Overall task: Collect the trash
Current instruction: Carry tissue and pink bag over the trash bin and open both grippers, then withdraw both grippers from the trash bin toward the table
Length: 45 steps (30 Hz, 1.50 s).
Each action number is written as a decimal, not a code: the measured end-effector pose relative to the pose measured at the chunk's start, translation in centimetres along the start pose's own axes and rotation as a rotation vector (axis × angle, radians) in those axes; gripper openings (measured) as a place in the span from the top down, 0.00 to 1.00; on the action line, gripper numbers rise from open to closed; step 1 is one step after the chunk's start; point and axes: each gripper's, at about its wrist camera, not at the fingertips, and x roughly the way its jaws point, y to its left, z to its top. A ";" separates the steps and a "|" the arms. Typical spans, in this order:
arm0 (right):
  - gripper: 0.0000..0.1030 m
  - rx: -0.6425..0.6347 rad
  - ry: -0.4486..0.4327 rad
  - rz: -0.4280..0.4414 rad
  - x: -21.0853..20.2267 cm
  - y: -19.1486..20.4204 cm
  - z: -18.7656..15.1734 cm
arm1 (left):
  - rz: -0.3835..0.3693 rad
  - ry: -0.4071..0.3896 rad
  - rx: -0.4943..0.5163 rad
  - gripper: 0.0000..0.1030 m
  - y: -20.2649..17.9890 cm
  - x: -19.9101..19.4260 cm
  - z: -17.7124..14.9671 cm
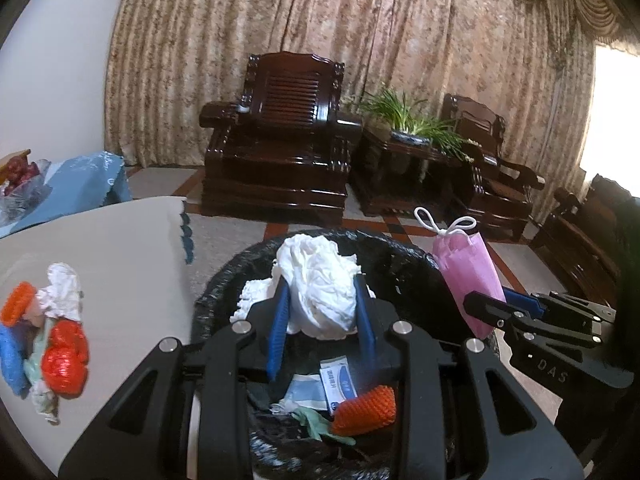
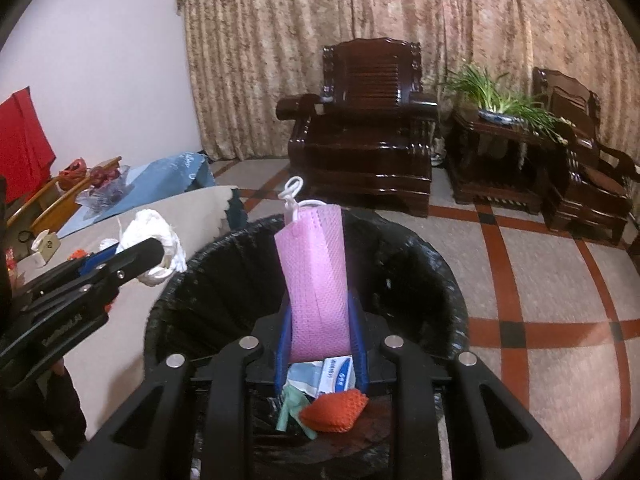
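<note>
While both grippers hang over the black-lined bin, the step in hand looks like the drop, and it should go best if each load is well inside the rim before the jaws part, so nothing catches the liner's edge or falls to the floor. The left gripper is clamped on a crumpled white tissue, held above the bin's opening. The right gripper pinches a folded pink mask by its lower end, upright over the bin. Below lie an orange net and a small packet. More scraps wait on the table beside the bin.
</note>
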 end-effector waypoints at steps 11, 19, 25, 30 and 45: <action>0.72 0.018 0.049 -0.031 1.4 -1.6 -1.7 | -0.028 0.057 0.001 0.56 -0.2 2.4 -0.6; 0.17 0.002 0.059 -0.078 1.4 -1.6 -2.3 | -0.054 0.054 -0.054 0.29 0.7 1.9 -0.4; 0.06 -0.005 0.029 -0.076 0.4 -1.0 -1.9 | 0.025 0.000 -0.064 0.15 3.2 -0.9 0.2; 0.06 -0.015 0.002 -0.039 0.0 0.8 -1.1 | 0.127 -0.040 -0.059 0.11 6.1 -4.0 0.5; 0.06 -0.147 -0.058 0.195 0.6 13.3 1.1 | 0.423 -0.076 -0.146 0.10 16.6 -14.9 -1.7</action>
